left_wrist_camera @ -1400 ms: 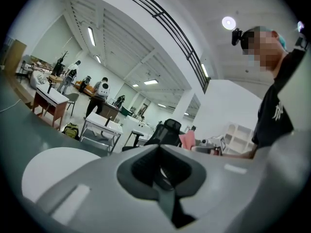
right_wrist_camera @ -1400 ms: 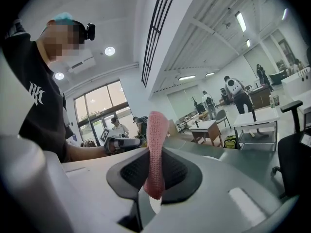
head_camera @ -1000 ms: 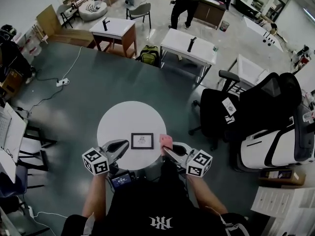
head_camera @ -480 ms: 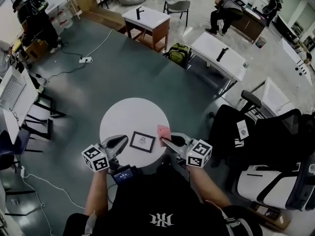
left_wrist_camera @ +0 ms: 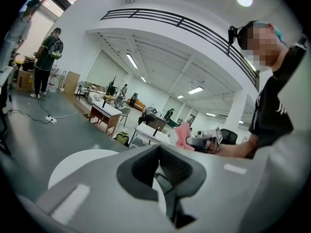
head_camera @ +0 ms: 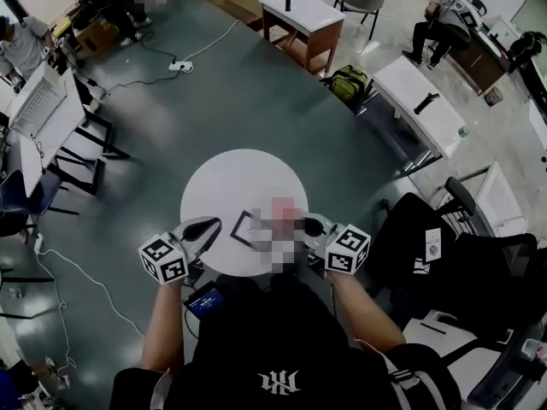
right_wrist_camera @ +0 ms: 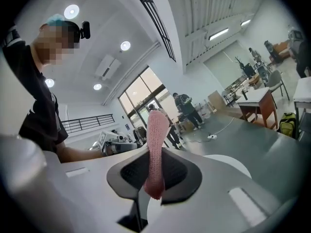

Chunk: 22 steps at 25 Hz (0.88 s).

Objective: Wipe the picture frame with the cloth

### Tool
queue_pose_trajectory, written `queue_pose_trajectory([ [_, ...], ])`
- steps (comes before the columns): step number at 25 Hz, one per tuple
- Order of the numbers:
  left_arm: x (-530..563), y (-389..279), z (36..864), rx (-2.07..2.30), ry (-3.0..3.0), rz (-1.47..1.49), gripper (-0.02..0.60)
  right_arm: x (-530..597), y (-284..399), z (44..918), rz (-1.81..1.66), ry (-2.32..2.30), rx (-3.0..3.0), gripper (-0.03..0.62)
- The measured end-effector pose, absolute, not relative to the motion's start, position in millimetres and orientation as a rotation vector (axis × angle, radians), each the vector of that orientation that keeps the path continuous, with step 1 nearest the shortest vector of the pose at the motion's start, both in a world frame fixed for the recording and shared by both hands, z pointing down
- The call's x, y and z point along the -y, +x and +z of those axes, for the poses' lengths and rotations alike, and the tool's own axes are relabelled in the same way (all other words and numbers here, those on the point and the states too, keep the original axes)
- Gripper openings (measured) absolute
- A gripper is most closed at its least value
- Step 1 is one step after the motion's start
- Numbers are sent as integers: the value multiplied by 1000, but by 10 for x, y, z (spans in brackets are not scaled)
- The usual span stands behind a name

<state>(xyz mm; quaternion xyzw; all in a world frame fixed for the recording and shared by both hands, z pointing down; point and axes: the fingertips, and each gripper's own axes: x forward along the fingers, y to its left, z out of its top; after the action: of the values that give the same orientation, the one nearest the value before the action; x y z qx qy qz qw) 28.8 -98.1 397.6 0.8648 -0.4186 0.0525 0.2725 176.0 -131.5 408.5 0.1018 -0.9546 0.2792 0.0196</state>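
A round white surface (head_camera: 224,188) stands on a grey-green floor (head_camera: 214,101), and the person stands at its near edge. Beyond it are a wooden desk (head_camera: 301,14), a white desk (head_camera: 417,101) and a green backpack (head_camera: 346,84) on the floor between them. A black office chair (head_camera: 427,237) sits close on the right, dark chairs (head_camera: 85,156) on the left, and a power strip (head_camera: 179,65) with its cable lies further off. Nothing stands between the tongs and the surface.

The picture frame (head_camera: 243,227) lies flat on the near part of the surface, between the two tongs; only its left part can be made out.

The left tongs (left_wrist_camera: 158,161) are closed with nothing in them, at the near left rim. The right tongs (right_wrist_camera: 154,171) are clamped on the pink cloth (right_wrist_camera: 155,140), which sticks up straight from between the pads. From the head view the cloth is just right of the frame; whether it touches the frame cannot be told.
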Motion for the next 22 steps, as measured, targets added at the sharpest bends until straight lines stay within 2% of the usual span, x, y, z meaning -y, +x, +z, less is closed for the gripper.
queue_pose_trajectory([
  [22, 1672, -401, 5749, 916, 2172, 307, 3, 1799, 919, 5431, 1138, 418, 2767, 37],
])
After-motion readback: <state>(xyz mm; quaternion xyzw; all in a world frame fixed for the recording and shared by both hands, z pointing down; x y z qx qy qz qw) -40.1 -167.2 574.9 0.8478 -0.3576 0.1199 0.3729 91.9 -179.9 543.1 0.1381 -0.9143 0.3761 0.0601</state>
